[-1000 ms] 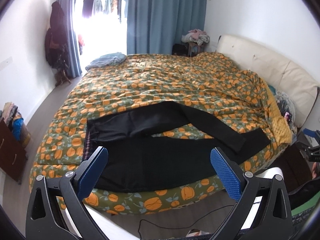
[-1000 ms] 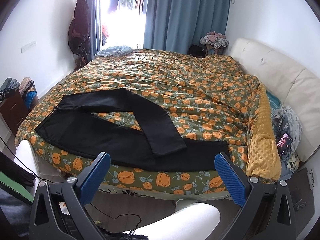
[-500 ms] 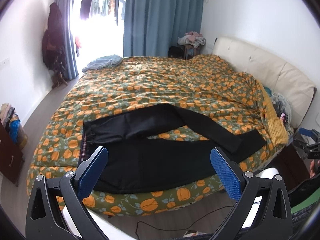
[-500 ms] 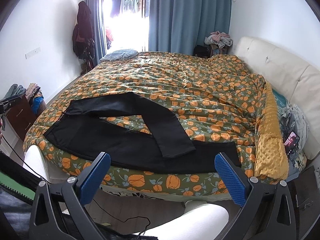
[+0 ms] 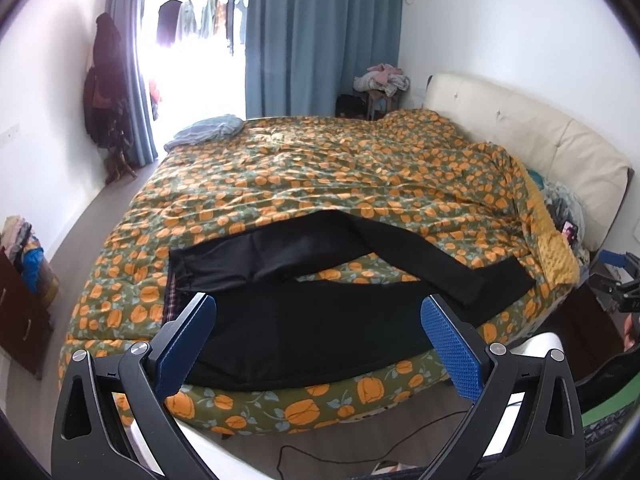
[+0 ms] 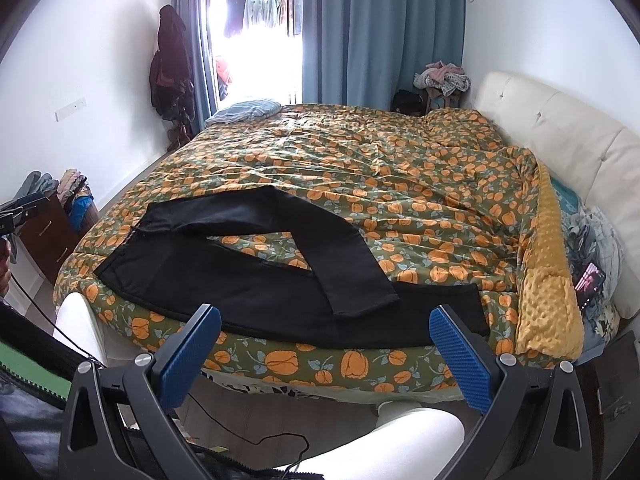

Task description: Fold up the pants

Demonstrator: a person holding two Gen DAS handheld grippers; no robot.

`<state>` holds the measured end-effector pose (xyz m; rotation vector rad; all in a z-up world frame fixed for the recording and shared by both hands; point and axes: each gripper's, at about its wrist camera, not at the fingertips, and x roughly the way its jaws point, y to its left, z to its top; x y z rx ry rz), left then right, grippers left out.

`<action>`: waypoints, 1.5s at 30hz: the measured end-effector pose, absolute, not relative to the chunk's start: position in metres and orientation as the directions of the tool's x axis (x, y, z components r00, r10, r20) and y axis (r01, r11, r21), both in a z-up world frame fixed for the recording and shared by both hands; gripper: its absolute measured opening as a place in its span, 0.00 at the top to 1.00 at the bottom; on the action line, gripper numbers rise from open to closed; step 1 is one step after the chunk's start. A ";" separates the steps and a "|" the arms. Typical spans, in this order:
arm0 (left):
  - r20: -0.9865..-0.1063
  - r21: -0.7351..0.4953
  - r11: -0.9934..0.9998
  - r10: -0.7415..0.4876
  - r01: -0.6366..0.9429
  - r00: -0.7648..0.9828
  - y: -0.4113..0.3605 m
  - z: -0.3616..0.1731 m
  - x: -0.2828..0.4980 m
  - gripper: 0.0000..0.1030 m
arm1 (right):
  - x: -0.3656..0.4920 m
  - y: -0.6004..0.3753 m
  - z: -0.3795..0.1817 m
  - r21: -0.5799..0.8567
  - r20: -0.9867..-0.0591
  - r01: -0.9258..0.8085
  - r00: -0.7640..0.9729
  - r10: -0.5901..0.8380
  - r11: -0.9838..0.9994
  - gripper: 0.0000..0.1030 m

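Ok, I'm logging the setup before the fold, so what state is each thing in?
Pants: spread on bed, one leg crossed over the other.
Left hand-held gripper: open, holding nothing.
Right hand-held gripper: open, holding nothing.
Curtain: partly drawn.

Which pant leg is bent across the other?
The far leg: it doubles back diagonally, its cuff resting on the near leg, which lies straight along the bed edge.

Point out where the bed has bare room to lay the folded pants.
Free: the pumpkin-print quilt beyond the black pants, toward the blue curtains. Crowded: the near edge under the pants, and the clothes pile by the cream headboard.
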<state>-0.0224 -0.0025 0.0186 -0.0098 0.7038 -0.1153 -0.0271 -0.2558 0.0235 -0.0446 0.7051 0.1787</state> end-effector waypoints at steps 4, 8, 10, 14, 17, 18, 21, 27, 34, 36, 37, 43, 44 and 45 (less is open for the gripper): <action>-0.639 -0.051 0.993 -0.113 0.104 0.761 -0.001 0.020 -0.023 0.00 | -0.027 -0.256 0.024 0.022 -0.648 -0.177 0.747 0.149 0.984 0.00; -0.633 -0.052 0.993 -0.115 0.106 0.765 0.001 0.020 -0.024 0.01 | -0.027 -0.256 0.025 0.022 -0.648 -0.178 0.747 0.150 0.984 0.00; -0.634 -0.052 0.993 -0.114 0.105 0.765 0.001 0.020 -0.024 0.01 | -0.027 -0.256 0.025 0.021 -0.648 -0.180 0.747 0.151 0.983 0.00; -0.635 -0.051 0.993 -0.113 0.104 0.765 0.000 0.020 -0.024 0.01 | -0.028 -0.256 0.025 0.023 -0.646 -0.181 0.748 0.153 0.983 0.00; -0.632 -0.052 0.993 -0.114 0.105 0.766 0.000 0.019 -0.024 0.00 | -0.027 -0.254 0.026 0.025 -0.646 -0.185 0.747 0.157 0.982 0.00; -0.633 -0.052 0.993 -0.114 0.105 0.765 0.000 0.019 -0.024 0.01 | -0.027 -0.254 0.026 0.026 -0.646 -0.186 0.747 0.158 0.982 0.00; -0.635 -0.051 0.993 -0.113 0.105 0.764 -0.001 0.020 -0.024 0.01 | -0.026 -0.253 0.025 0.026 -0.648 -0.188 0.745 0.160 0.982 0.00; -0.633 -0.051 0.993 -0.113 0.104 0.766 -0.001 0.020 -0.024 0.01 | -0.026 -0.252 0.025 0.026 -0.647 -0.187 0.746 0.159 0.982 0.00; -0.649 -0.041 0.993 -0.107 0.107 0.753 -0.002 0.017 -0.027 0.00 | -0.025 -0.251 0.025 0.028 -0.648 -0.188 0.744 0.161 0.982 0.00; -0.649 -0.041 0.994 -0.107 0.105 0.753 -0.002 0.017 -0.027 0.01 | -0.025 -0.251 0.025 0.029 -0.648 -0.188 0.745 0.162 0.982 0.00; -0.649 -0.041 0.994 -0.107 0.105 0.753 -0.002 0.017 -0.027 0.00 | -0.025 -0.251 0.025 0.029 -0.648 -0.188 0.745 0.161 0.982 0.00; -0.652 -0.040 0.994 -0.106 0.106 0.751 -0.001 0.017 -0.027 0.00 | -0.025 -0.251 0.025 0.029 -0.648 -0.188 0.745 0.161 0.982 0.00; -0.652 -0.039 0.994 -0.106 0.106 0.751 -0.001 0.017 -0.027 0.00 | -0.026 -0.251 0.025 0.029 -0.648 -0.188 0.744 0.161 0.982 0.00; -0.652 -0.039 0.994 -0.106 0.106 0.751 -0.001 0.017 -0.028 0.00 | -0.026 -0.251 0.025 0.030 -0.648 -0.188 0.744 0.162 0.982 0.00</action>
